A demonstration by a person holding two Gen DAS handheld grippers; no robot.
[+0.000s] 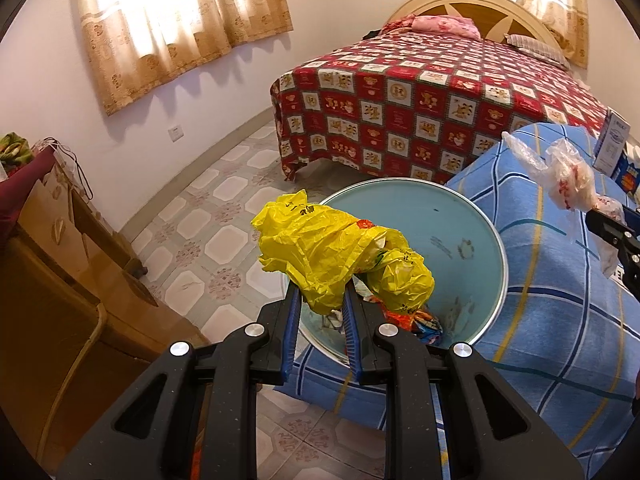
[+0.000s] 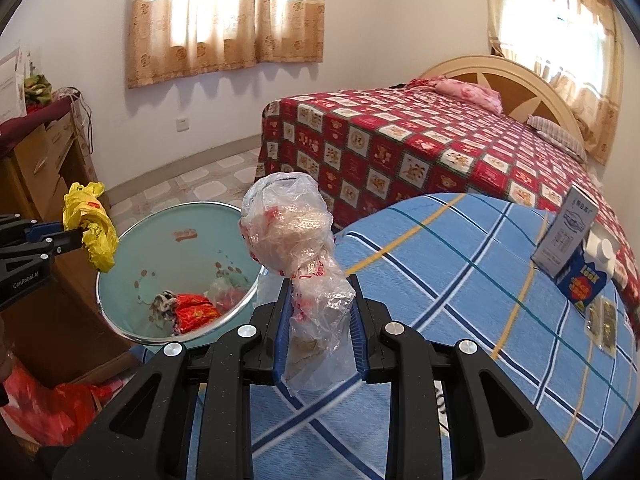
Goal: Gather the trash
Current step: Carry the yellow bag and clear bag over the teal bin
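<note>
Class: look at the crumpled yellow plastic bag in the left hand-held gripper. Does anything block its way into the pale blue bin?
Nothing visible does. The crumpled yellow plastic bag, clamped in the left hand-held gripper, hangs over the open mouth of the round pale blue bin, which has no lid and only some trash at the bottom.

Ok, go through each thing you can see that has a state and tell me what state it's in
Left tool: shut on the yellow bag, held above the bin.
Right tool: shut on the clear bag, beside the bin.
Bin: open, upright, wrappers at the bottom.
Carton: upright on the blue blanket, cap on.
Curtains: drawn.
</note>
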